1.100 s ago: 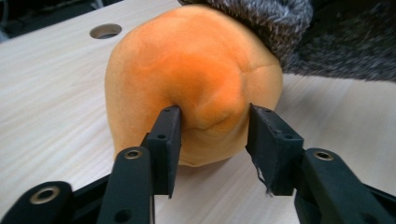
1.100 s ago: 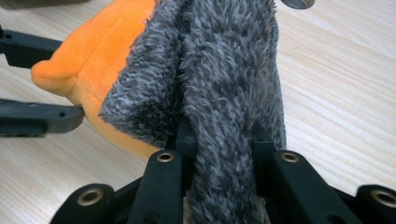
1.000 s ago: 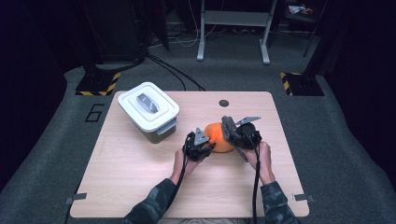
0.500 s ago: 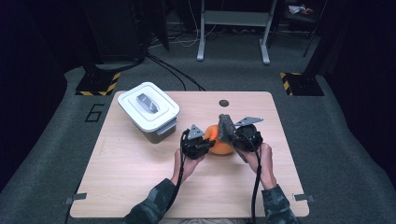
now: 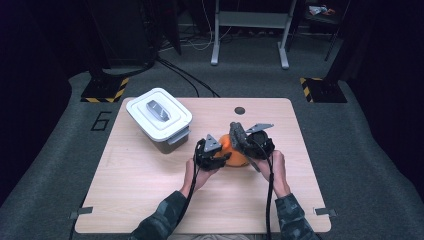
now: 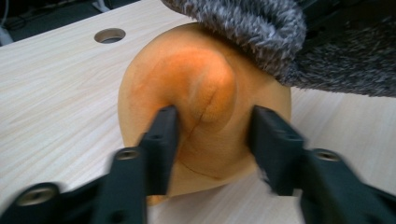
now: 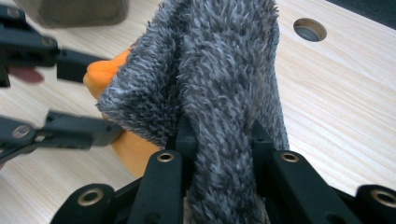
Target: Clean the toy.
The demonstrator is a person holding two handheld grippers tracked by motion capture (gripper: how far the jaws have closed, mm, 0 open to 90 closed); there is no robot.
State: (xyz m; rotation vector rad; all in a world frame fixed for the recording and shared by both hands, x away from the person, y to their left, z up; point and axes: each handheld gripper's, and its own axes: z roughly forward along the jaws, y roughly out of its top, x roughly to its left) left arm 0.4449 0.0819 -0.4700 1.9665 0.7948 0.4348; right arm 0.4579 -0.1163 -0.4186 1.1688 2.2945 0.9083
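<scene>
At table centre, left claw (image 6: 212, 135) just reopened around orange ball (image 6: 196, 88); right claw (image 7: 219, 140) clamps grey cloth (image 7: 219, 70).

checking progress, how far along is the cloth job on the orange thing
Done: right gripper is clamped on the grey fuzzy cloth, draped over the orange object. In hand: left gripper, jaws just opening, straddles the object. Left: the lower orange surface is uncovered.

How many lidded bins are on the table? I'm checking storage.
1: a white-lidded bin at the table's far left, left of the orange object. Nothing seems to hide another.
</scene>
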